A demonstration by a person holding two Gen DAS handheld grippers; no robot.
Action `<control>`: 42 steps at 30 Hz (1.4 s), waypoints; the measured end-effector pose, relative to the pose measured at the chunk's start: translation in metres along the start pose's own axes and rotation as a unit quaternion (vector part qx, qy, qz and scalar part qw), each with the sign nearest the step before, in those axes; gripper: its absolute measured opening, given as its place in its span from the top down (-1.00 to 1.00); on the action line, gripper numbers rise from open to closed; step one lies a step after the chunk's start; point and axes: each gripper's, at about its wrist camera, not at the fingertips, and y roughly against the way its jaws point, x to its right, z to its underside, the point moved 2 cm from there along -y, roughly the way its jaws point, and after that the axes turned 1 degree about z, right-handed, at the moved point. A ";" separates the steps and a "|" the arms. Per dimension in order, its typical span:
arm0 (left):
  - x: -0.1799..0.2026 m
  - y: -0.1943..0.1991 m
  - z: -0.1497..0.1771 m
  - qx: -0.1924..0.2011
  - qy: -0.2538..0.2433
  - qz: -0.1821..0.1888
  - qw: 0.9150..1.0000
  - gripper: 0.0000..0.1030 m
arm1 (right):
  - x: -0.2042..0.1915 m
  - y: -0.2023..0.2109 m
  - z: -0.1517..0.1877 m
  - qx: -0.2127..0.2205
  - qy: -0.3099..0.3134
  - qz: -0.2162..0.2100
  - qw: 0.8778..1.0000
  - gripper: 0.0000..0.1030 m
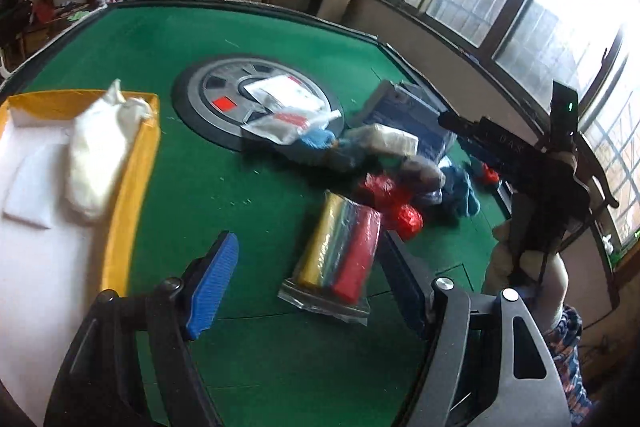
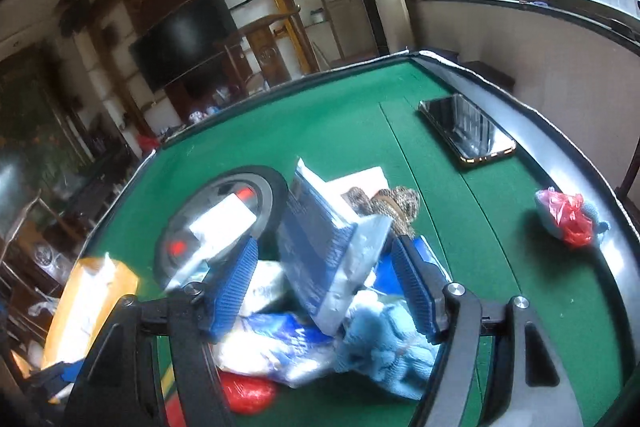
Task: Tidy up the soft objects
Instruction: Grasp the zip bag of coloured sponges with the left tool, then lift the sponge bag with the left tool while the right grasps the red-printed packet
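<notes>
Hovering over the green table point(image 1: 260, 367), the left gripper point(image 1: 308, 283) has its jaws spread wide and released, the blue ribbed pad point(image 1: 212, 283) at lower left of the frame and the dark finger at lower centre-right. Between them, but touching neither pad as far as the left wrist view shows, lies a clear bag of rolled cloths point(image 1: 340, 259) in yellow, grey-green and red. Its long axis runs from the lower centre of the frame up and slightly right, the sealed plastic edge toward the camera and the roll ends pointing at the heap of soft things point(image 1: 400, 179) beyond. At the left edge sits a yellow-rimmed tray point(image 1: 132, 187) with a white cloth bundle point(image 1: 100, 155) leaning on its right wall.

In the right wrist view the right gripper point(image 2: 328, 287) is likewise parted, blue pads at lower centre-left and lower centre-right. A blue and white packet point(image 2: 320, 247) stands tilted in the gap, its long axis running from upper left to lower right; whether either pad presses on it I cannot tell, since the picture is blurred there. A light blue knitted item point(image 2: 384, 355) lies below it. A phone point(image 2: 468, 131) rests at upper right on the felt, and a red plastic bag point(image 2: 568, 215) lies near the table's right rim.
</notes>
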 end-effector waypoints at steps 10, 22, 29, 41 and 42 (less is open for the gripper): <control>0.032 -0.051 0.002 -0.021 -0.074 -0.056 0.996 -0.40 | 0.021 0.010 0.000 0.009 -0.048 -0.027 0.998 -0.39; 0.033 -0.067 0.001 -0.040 -0.049 -0.007 0.998 0.17 | 0.023 0.000 0.002 0.001 -0.043 -0.015 0.999 -0.39; 0.008 -0.040 -0.008 -0.003 0.025 0.036 0.999 0.20 | 0.024 -0.005 0.006 -0.007 -0.040 -0.008 0.999 -0.39; -0.021 0.040 -0.002 0.060 0.069 0.067 0.994 0.20 | 0.013 -0.003 0.009 -0.004 -0.006 -0.013 1.000 -0.39; -0.024 0.047 -0.002 0.066 0.070 0.067 0.993 0.20 | 0.008 0.000 0.010 0.001 0.004 -0.014 1.000 -0.39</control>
